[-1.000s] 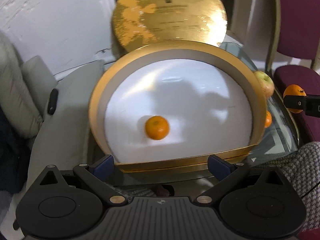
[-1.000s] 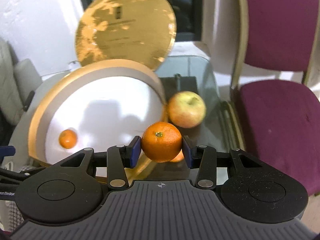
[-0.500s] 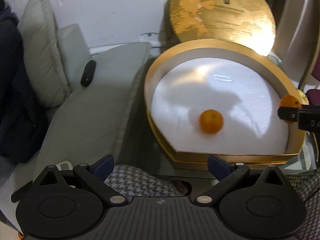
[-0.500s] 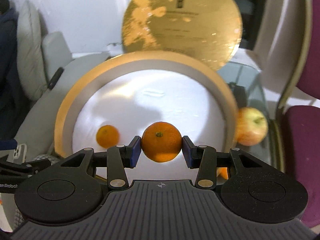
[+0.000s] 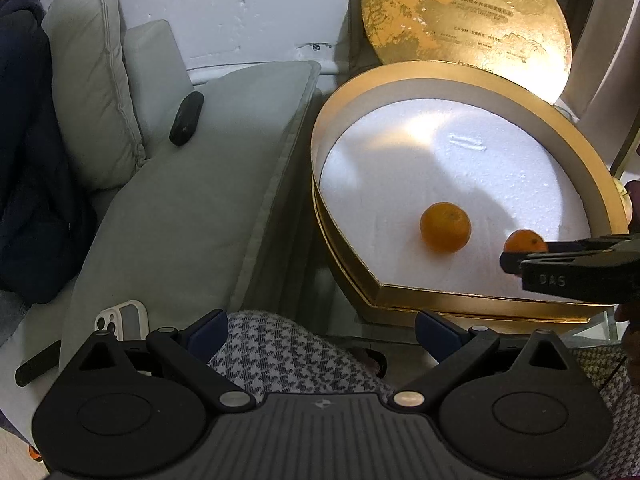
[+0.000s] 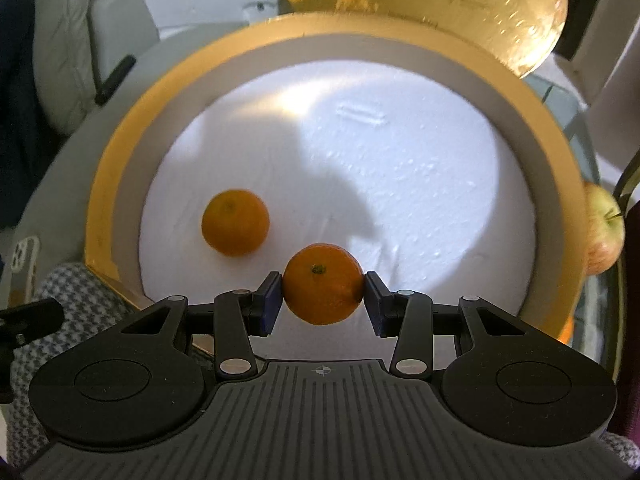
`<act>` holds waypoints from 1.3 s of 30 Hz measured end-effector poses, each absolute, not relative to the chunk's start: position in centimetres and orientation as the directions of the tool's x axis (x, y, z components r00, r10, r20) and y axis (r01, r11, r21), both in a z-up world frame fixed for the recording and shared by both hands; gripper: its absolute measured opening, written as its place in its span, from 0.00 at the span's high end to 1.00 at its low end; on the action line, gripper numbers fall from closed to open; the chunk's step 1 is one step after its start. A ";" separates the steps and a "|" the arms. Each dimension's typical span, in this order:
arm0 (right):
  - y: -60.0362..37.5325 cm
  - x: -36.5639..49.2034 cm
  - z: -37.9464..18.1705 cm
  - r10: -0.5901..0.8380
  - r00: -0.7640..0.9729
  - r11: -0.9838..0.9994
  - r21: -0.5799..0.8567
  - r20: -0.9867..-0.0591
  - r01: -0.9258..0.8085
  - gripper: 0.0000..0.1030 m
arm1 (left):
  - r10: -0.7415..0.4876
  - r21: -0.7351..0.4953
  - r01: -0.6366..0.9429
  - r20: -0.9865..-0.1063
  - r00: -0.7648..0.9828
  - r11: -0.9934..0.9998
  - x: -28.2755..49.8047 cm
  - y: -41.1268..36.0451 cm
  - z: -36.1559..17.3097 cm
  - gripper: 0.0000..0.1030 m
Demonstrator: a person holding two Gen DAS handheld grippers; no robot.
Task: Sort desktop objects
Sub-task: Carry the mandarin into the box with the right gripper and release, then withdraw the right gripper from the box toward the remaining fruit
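Note:
My right gripper is shut on an orange tangerine and holds it just above the white foam floor of the round gold box, near its front edge. The left wrist view shows the same tangerine in the right gripper, over the box. A second tangerine lies loose on the foam to the left. My left gripper is open and holds nothing, above a checked fabric in front of the box.
The gold lid leans upright behind the box. An apple lies outside the box on the right, on the glass table. A grey sofa cushion with a black remote and a white phone lies to the left.
My right gripper has carried its tangerine from beside the apple leftward over the box rim and down towards the foam. My left gripper has drawn back and to the left, away from the box.

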State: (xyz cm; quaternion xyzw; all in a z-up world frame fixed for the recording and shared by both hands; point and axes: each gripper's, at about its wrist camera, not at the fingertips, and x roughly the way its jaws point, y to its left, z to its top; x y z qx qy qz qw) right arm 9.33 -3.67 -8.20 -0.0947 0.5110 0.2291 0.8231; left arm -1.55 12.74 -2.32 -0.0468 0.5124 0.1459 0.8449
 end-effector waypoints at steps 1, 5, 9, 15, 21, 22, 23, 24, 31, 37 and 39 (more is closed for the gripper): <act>-3.6 9.4 -8.5 0.280 0.366 0.876 0.080 -0.887 -0.476 0.56 | 0.198 0.070 -0.295 -0.880 0.431 0.953 -1.5 12.7 -2.3 0.02; -3.4 9.6 -9.0 0.271 0.357 0.876 0.074 -0.894 -0.477 0.56 | 0.195 0.070 -0.290 -0.882 0.429 0.954 -1.6 12.5 -2.5 0.02; -3.3 9.9 -9.3 0.270 0.352 0.878 0.079 -0.896 -0.473 0.56 | 0.195 0.073 -0.285 -0.883 0.428 0.956 -1.7 12.4 -2.6 0.02; -3.1 10.3 -9.8 0.273 0.338 0.878 0.090 -0.900 -0.470 0.55 | 0.200 0.080 -0.284 -0.883 0.425 0.956 -1.8 12.3 -2.6 0.02; -3.1 10.2 -9.7 0.280 0.328 0.871 0.095 -0.902 -0.482 0.50 | 0.209 0.090 -0.281 -0.880 0.427 0.955 -2.0 12.0 -2.4 0.02; -3.1 10.1 -9.6 0.282 0.329 0.871 0.096 -0.901 -0.482 0.50 | 0.211 0.093 -0.281 -0.879 0.428 0.955 -2.0 11.9 -2.3 0.02; -3.2 10.1 -9.5 0.284 0.330 0.871 0.098 -0.900 -0.481 0.50 | 0.213 0.095 -0.280 -0.878 0.429 0.955 -2.0 11.8 -2.3 0.02; -3.2 10.0 -9.4 0.287 0.332 0.871 0.100 -0.899 -0.481 0.49 | 0.214 0.097 -0.279 -0.877 0.430 0.955 -2.1 11.8 -2.2 0.02; -4.1 9.4 -8.1 0.305 0.354 0.872 0.109 -0.884 -0.478 0.47 | 0.223 0.112 -0.265 -0.870 0.439 0.958 -2.3 10.9 -1.6 0.02; -5.8 7.8 -5.6 0.325 0.399 0.873 0.109 -0.857 -0.475 0.38 | 0.224 0.125 -0.240 -0.865 0.448 0.963 -2.5 9.8 -1.0 0.02; -6.6 7.0 -4.6 0.336 0.415 0.872 0.112 -0.845 -0.477 0.36 | 0.224 0.130 -0.229 -0.863 0.453 0.965 -2.6 9.3 -0.7 0.02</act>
